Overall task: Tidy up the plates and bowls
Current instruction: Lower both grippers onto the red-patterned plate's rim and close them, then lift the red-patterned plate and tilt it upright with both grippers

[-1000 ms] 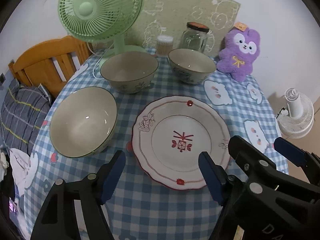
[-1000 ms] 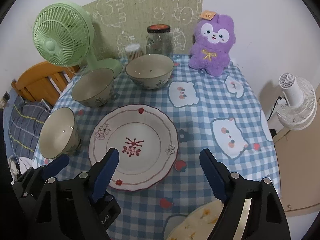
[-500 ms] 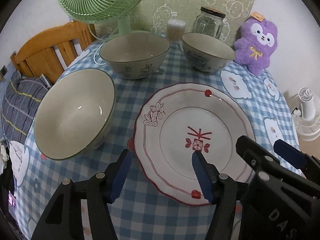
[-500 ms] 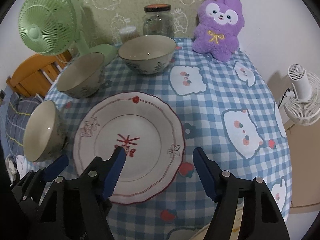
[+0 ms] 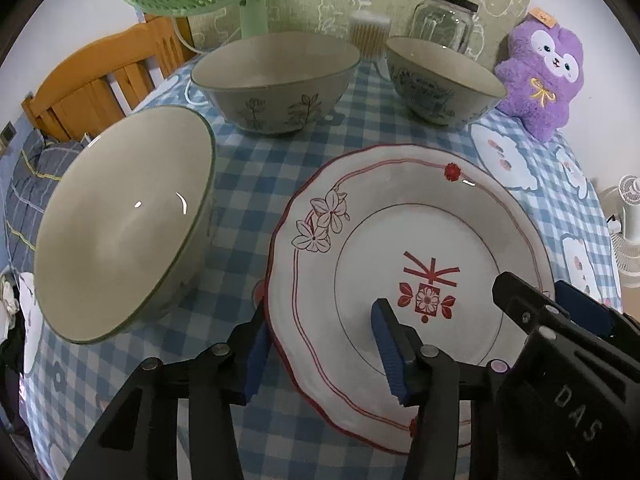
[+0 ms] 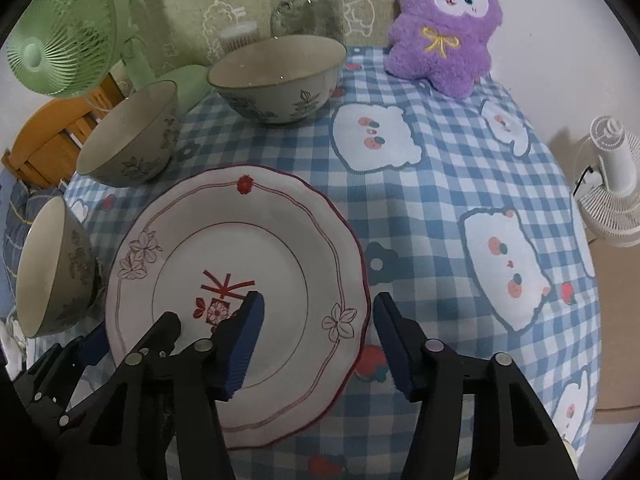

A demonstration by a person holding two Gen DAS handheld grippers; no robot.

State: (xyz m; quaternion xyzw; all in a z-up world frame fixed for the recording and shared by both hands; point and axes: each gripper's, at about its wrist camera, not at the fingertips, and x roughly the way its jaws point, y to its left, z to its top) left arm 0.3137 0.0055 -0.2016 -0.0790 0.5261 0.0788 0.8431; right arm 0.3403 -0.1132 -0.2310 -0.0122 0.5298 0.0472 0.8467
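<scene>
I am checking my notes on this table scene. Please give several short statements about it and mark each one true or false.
1. Three ceramic bowls stand around the white plate with red flower pattern. True.
2. A bowl is stacked on that plate. False: the plate carries nothing.
3. The left gripper is open, one finger on each side of the plate's left rim. True.
4. The right gripper is shut on the plate. False: it is open, straddling the right rim.
5. The purple plush toy lies on the plate. False: it sits at the far edge of the blue checked tablecloth.
</scene>
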